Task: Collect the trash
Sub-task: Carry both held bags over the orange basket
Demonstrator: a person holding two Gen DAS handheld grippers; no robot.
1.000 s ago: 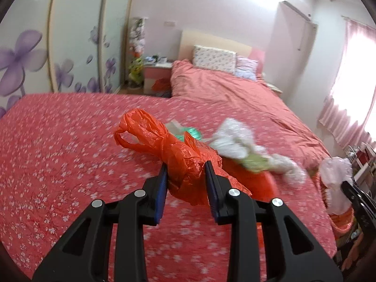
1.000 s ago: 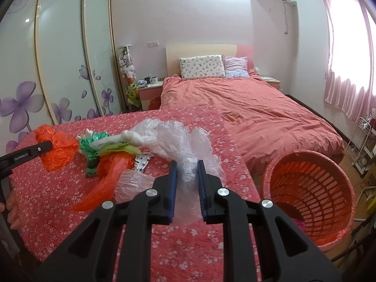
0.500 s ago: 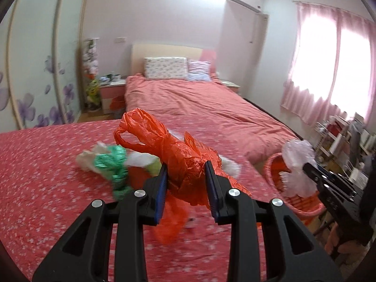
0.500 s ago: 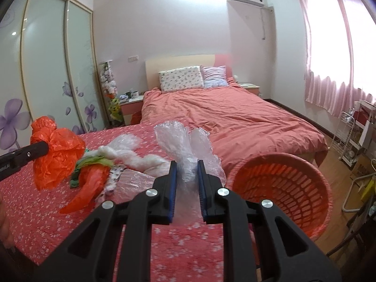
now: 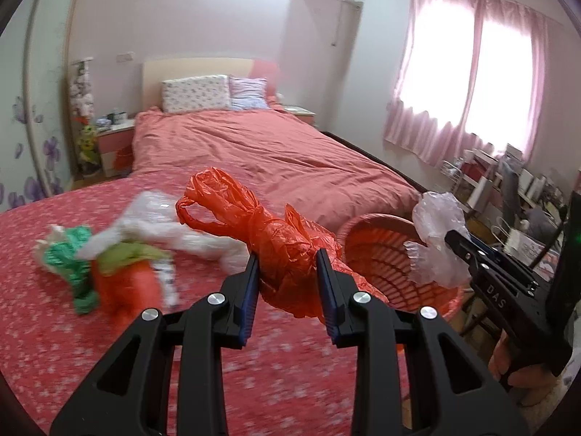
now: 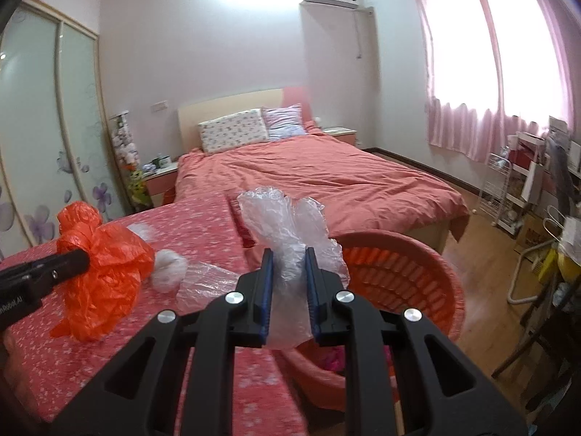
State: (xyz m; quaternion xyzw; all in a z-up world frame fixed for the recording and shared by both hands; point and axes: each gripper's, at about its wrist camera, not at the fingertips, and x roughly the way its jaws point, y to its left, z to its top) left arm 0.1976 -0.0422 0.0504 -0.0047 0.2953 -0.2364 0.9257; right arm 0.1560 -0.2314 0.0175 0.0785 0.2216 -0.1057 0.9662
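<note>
My left gripper (image 5: 287, 261) is shut on a crumpled orange plastic bag (image 5: 276, 236), held above the red flowered tablecloth (image 5: 54, 327); the bag also shows in the right wrist view (image 6: 105, 254). My right gripper (image 6: 288, 259) is shut on a clear plastic bag (image 6: 287, 225), held at the near rim of the orange basket (image 6: 410, 272). In the left wrist view the clear bag (image 5: 437, 239) hangs over the basket (image 5: 377, 250). More trash lies on the table: a green bag (image 5: 72, 265), white and clear bags (image 5: 159, 225) and an orange piece (image 5: 127, 287).
A bed with a salmon cover (image 6: 326, 178) stands behind the table. A wire rack and cluttered shelves (image 6: 526, 189) line the right wall under pink curtains. A nightstand (image 5: 112, 141) and sliding wardrobe doors (image 6: 43, 127) are at the left.
Both grippers have swung right with their bags. The basket has come closer in both views, and the clear bag now hangs over it. The table pile has slid left.
</note>
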